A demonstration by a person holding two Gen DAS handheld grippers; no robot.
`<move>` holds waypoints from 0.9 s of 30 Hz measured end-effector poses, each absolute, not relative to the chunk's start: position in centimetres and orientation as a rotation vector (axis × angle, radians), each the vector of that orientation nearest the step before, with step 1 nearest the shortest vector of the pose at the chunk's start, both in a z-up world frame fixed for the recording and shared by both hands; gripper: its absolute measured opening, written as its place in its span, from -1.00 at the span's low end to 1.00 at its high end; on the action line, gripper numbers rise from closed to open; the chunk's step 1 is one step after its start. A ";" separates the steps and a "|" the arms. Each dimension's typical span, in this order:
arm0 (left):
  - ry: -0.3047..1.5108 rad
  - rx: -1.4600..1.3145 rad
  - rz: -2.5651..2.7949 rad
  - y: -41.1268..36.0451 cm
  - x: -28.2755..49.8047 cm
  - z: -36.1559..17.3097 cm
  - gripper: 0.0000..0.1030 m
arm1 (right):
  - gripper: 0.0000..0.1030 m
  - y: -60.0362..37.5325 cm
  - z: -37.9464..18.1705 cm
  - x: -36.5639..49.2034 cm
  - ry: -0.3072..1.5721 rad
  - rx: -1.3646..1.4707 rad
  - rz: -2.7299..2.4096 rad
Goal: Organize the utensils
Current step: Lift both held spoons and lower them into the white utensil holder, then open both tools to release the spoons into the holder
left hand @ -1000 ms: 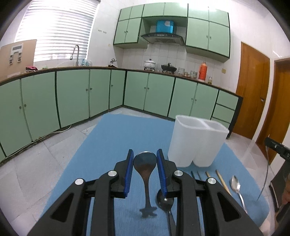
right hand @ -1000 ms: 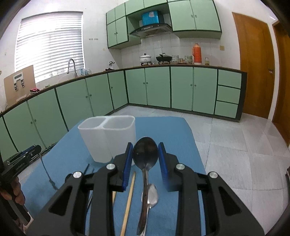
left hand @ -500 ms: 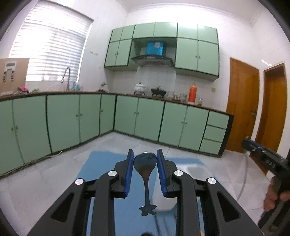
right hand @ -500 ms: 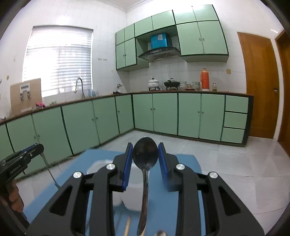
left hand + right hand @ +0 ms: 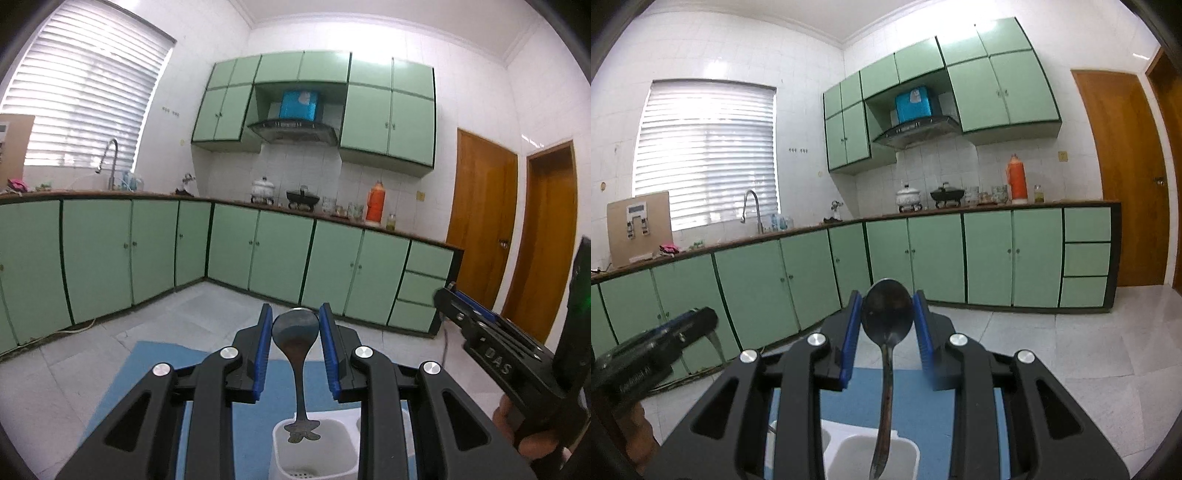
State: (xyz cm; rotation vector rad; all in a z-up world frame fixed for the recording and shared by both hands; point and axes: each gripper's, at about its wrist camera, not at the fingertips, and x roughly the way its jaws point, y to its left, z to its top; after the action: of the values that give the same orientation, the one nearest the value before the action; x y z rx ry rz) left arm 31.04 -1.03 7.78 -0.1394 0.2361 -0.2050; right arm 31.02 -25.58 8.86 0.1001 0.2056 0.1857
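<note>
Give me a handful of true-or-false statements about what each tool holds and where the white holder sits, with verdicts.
1. The left tool grips a spoon by its bowl. True.
2. The right tool is empty. False: it is shut on a second spoon.
3. The white utensil holder sits below the left spoon's handle. True.
4. The holder stands on a red mat. False: the mat is blue.
5. Both spoon handles hang downward. True.
</note>
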 end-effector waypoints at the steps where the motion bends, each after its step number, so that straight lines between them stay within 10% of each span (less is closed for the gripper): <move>1: 0.253 -0.135 -0.206 -1.3 31.7 7.1 -0.50 | -0.47 -25.4 8.4 31.6 0.220 0.097 0.185; 27: 0.423 -0.083 -0.228 -2.5 34.2 -0.4 -0.46 | -0.44 -24.3 0.4 31.6 0.420 0.140 0.251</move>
State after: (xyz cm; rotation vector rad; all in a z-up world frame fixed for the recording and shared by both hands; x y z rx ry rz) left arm 34.19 -2.49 -0.37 -0.0829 0.4228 -0.2275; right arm 31.64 -24.32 0.41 0.1404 0.4202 0.2508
